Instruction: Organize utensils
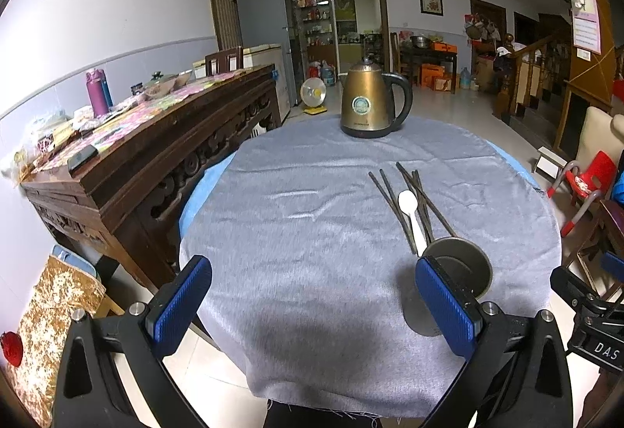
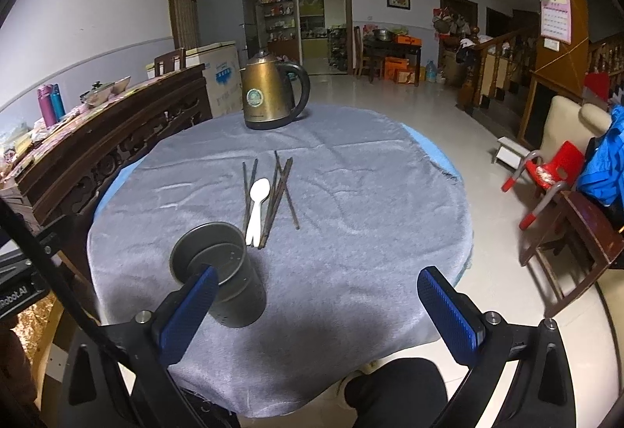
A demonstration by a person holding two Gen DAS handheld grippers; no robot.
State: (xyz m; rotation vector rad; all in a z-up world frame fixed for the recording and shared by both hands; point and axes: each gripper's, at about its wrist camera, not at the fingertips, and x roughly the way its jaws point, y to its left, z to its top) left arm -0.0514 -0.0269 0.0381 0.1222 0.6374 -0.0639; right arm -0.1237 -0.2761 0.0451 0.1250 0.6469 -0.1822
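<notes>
Left tongs (image 1: 312,297): wide open, empty, hovering over the near part of the surface (image 1: 292,272) — its right pad sits just in front of the holder, likely ready to steady it.
Right tongs (image 2: 318,307): also spread open and holding nothing; the holder stands by its left pad.
Holder (image 2: 222,272): a dark perforated metal cup, upright and empty, mouth up so utensils can drop in.
Chopsticks (image 2: 273,194): several dark sticks lying loose and crossed on the grey cloth, just beyond the holder.
Spoon (image 2: 257,209): white, flat among the sticks, bowl pointing away.
Kettle (image 2: 269,92): at the far edge, well apart — not in the way.
Progress: judging by the empty cup, nothing sorted yet.
</notes>
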